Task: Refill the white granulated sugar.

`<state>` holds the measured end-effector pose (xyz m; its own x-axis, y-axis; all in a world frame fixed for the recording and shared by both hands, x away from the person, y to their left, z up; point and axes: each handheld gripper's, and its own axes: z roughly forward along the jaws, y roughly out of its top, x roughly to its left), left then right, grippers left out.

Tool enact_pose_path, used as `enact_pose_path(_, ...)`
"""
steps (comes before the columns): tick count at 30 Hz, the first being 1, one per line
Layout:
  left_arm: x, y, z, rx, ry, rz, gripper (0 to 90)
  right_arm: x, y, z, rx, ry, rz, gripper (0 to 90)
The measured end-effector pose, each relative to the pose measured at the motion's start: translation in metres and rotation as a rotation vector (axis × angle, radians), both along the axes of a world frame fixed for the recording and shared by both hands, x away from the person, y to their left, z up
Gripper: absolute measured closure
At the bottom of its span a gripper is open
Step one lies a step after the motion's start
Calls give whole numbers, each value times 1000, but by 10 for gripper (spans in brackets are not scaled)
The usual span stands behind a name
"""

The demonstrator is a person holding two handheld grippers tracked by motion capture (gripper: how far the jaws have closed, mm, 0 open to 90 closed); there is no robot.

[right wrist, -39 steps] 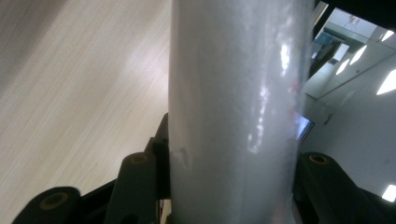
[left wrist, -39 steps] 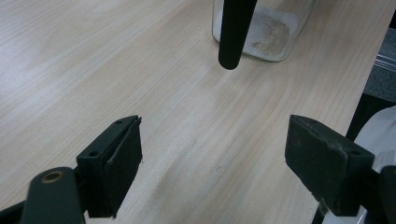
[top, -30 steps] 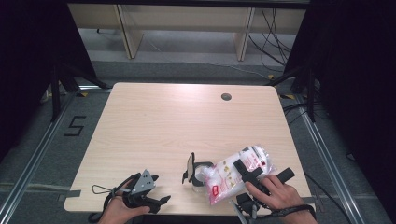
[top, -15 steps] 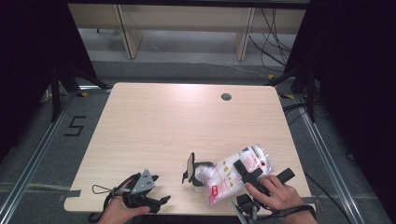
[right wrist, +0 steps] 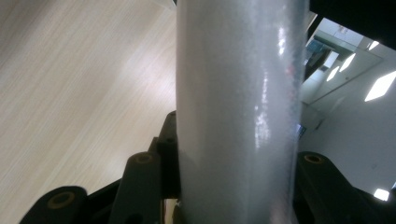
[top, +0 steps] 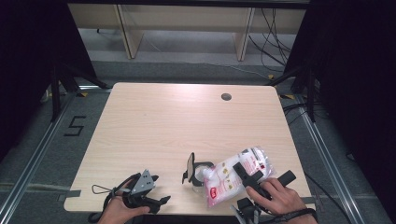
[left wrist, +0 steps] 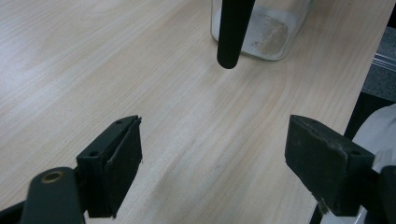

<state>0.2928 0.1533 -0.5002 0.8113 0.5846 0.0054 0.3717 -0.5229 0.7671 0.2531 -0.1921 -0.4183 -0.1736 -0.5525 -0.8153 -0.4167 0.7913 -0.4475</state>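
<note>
At the near edge of the pale wooden table (top: 154,121), the left gripper (top: 148,200) rests with its jaws spread wide and nothing between them. To its right, the right gripper (top: 250,179) is clamped on a white plastic refill pouch with red print (top: 233,175), its jaws pressing both sides as the pouch tilts down towards a small clear glass jar with a hinged black lid (top: 200,175). The jar stands just beside the pouch's lower end, between the two grippers. Far back, a dark round cable hole (top: 226,97) sits near the table's far edge.
</note>
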Motion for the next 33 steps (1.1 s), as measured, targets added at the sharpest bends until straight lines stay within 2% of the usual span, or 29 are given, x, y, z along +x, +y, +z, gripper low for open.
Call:
enact_pose_path(1, 0, 0, 0, 5, -6, -8, 185, 1, 0, 1, -18, -6, 15, 607)
enact_pose_path(3, 0, 0, 1, 6, 7, -11, 185, 1, -2, 0, 8, 0, 1, 608)
enact_pose_path(4, 0, 0, 0, 2, -3, -7, 186, 1, -2, -1, 17, 2, -6, 608)
enact_pose_path(5, 0, 0, 0, 9, -3, -5, 186, 3, -2, 0, -12, -5, 18, 608)
enact_pose_path(6, 0, 0, 0, 10, -4, -5, 186, 2, -4, -2, 9, 5, -9, 608)
enact_pose_path(7, 1, 0, -1, 9, -2, -8, 185, 4, -4, -2, 1, 3, 7, 609)
enact_pose_path(8, 0, -1, -1, -3, 1, -5, 185, 4, -5, -4, 27, 15, -14, 611)
enact_pose_path(13, 0, 0, 0, 11, -3, -6, 185, 8, -6, -4, 14, 23, 6, 612)
enact_pose_path(14, 1, 0, -1, 10, -2, -8, 185, 7, -7, -7, 56, 30, -17, 612)
enact_pose_path(15, 0, -1, -1, -6, 5, -9, 185, 7, -7, -6, 47, 27, -18, 612)
enact_pose_path(16, 0, -1, -1, 6, -1, -9, 185, 10, -7, -4, 14, 18, 8, 612)
enact_pose_path(17, 0, -1, -1, 5, -1, -9, 185, 10, -7, -5, 22, 23, 0, 612)
enact_pose_path(18, -1, -2, -1, -8, 4, -9, 185, 9, -8, -7, 59, 34, -21, 612)
enact_pose_path(21, 0, -1, -1, 8, -4, -8, 185, 10, -8, -7, 48, 30, -20, 612)
enact_pose_path(23, 0, -1, -1, 1, 1, -5, 185, 10, -8, -6, 40, 27, -18, 612)
enact_pose_path(24, 0, -1, -1, 1, 1, -5, 185, 12, -7, -5, 9, 19, 8, 612)
enact_pose_path(25, 0, -1, -1, 4, -2, -6, 185, 12, -7, -4, 7, 17, 7, 612)
enact_pose_path(28, -1, -2, -1, -3, 2, -8, 185, 13, -6, -5, 7, 19, 8, 611)
enact_pose_path(29, -1, -2, -1, -3, 2, -8, 185, 11, -7, -7, 46, 31, -25, 611)
enact_pose_path(30, 0, -2, -1, -3, 2, -8, 185, 11, -7, -8, 58, 33, -26, 611)
enact_pose_path(32, 0, -1, -1, 10, -3, -8, 185, 12, -6, -8, 50, 30, -22, 611)
enact_pose_path(33, 0, -1, -1, 1, -1, -7, 185, 13, -6, -8, 40, 28, -26, 611)
